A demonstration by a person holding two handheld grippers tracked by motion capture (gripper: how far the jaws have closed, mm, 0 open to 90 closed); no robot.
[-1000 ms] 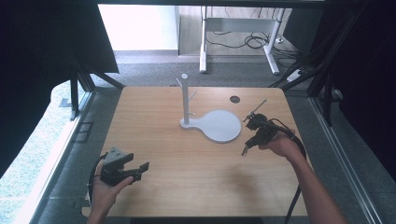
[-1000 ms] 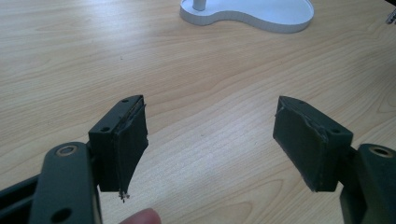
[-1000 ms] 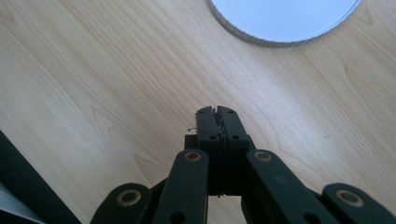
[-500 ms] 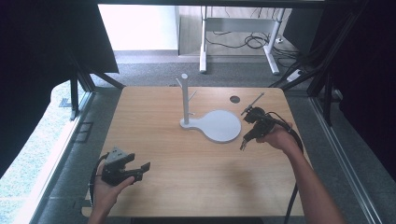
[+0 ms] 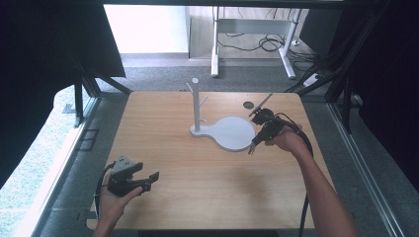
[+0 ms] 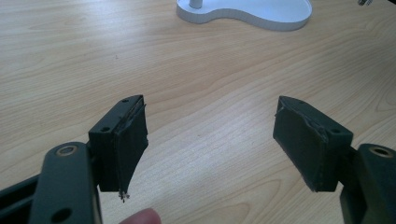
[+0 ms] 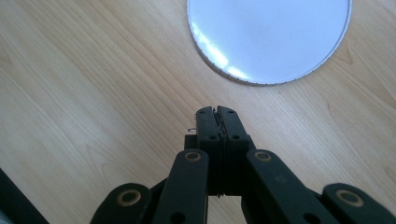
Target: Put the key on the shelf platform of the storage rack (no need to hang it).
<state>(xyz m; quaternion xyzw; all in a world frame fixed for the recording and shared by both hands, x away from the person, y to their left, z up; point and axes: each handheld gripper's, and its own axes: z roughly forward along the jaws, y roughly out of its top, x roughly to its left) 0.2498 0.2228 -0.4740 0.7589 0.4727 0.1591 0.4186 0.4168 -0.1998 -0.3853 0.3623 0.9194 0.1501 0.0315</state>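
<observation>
We see a light wooden table (image 5: 207, 163) from above, with a person's forearms coming in from the near edge. The left gripper (image 5: 148, 180) rests low over the near left part of the table, held in the left hand (image 5: 112, 200); its jaws stand wide apart with nothing between them, and in the left gripper view only bare wood lies between the two black pads (image 6: 126, 140). Well ahead of that gripper and to its right sits a white stand (image 5: 225, 131): a flat base with a round lobe and an upright post (image 5: 196, 106) carrying short pegs near the top.

The right gripper (image 5: 253, 146) is held by the right hand (image 5: 286, 140) just beside the round lobe's right edge, tilted down toward the table. Its jaws are pressed together, and in the right gripper view they meet tip to tip above the wood, with the white disc (image 7: 268, 39) just ahead of them. A tiny sliver shows at the tips, possibly frayed pad material; we cannot tell. Beyond the right gripper, a small dark round mark (image 5: 248, 104) sits on the tabletop.
</observation>
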